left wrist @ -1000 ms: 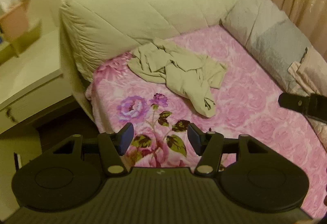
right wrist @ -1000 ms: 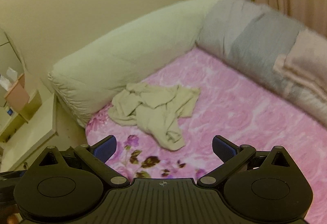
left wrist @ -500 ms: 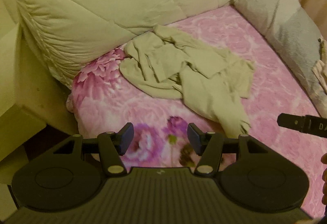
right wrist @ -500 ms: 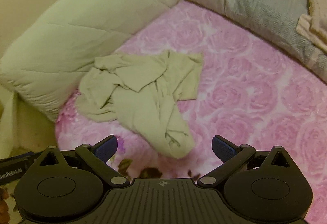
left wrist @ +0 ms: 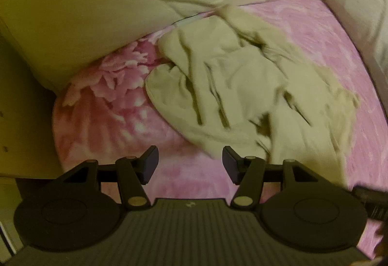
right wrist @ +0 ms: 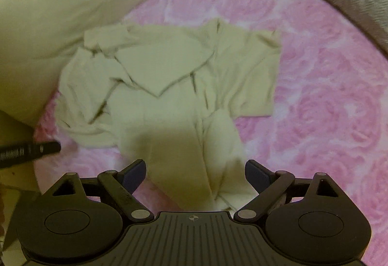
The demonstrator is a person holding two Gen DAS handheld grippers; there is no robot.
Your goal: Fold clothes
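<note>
Black right gripper (right wrist: 195, 175) is hanging at the frame's bottom, jaws apart and just narrowing over a trailing end of the crumpled pale-green cotton garment (right wrist: 169, 86) without pressing it. Left gripper (left wrist: 190, 165) is hovering, jaws apart, nothing between them. Garment is lying mid-frame on the pink rose-patterned bed (right wrist: 327, 96), a cream quilted duvet (right wrist: 48, 11) piling up at upper left.

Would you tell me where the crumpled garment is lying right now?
The pale garment lies crumpled on the pink floral blanket, near the cream quilt at left, just ahead of both grippers.
</note>
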